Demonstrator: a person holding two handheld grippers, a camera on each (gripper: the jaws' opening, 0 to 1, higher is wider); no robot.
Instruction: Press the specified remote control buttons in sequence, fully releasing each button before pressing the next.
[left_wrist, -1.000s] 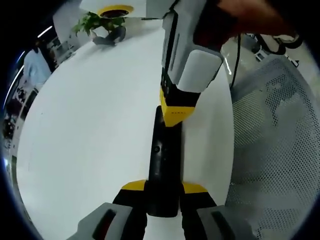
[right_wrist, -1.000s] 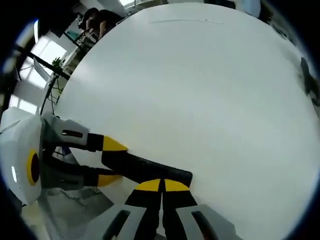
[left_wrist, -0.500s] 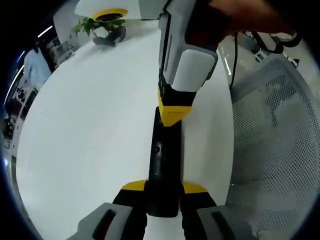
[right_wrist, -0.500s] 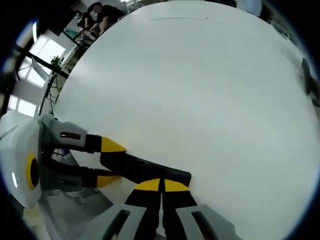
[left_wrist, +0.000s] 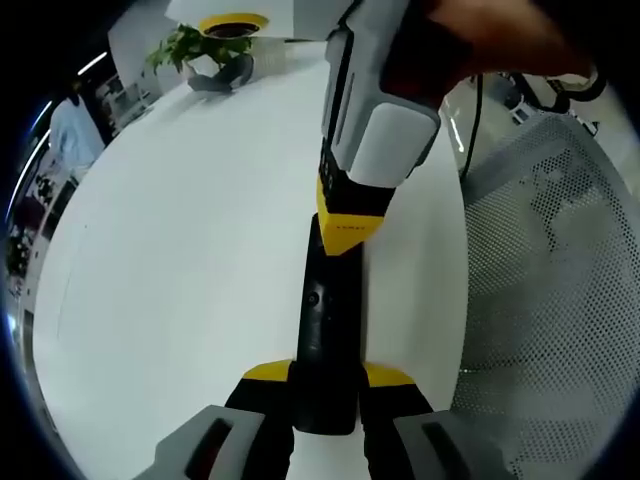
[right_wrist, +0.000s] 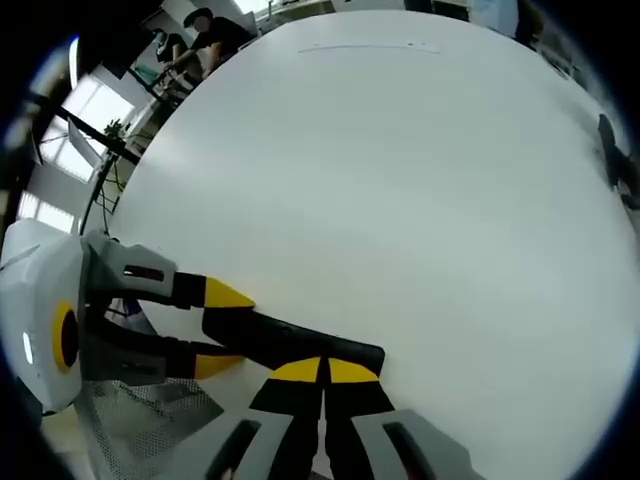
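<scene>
No text or label can be read.

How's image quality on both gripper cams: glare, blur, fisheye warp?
Left gripper view: white table evenly lit without glare, remote sharp, mesh chair bowed by the fisheye. Right gripper view: table bright and nearly featureless, window blown out, table edge strongly curved, left gripper and remote crisp.
</scene>
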